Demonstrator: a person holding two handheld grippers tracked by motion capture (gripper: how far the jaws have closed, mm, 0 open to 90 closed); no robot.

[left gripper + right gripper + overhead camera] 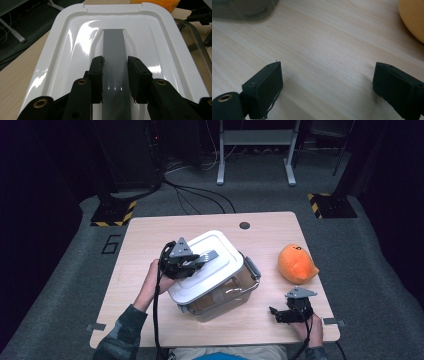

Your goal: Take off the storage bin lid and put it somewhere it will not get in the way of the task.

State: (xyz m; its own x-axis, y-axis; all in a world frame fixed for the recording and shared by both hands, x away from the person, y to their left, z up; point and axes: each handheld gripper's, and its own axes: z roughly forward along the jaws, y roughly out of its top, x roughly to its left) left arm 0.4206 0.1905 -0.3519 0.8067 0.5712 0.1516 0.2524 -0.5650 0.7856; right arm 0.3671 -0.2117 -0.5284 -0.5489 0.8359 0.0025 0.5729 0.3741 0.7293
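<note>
Left tongs [115, 77] clamp the lid's grey handle [114, 50].

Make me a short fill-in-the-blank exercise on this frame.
1. The left gripper is shut on the lid's grey ____.
2. The lid on the clear box is ____ in colour.
3. The right gripper hangs open over the bare ____.
Missing words: handle; white; table
</note>
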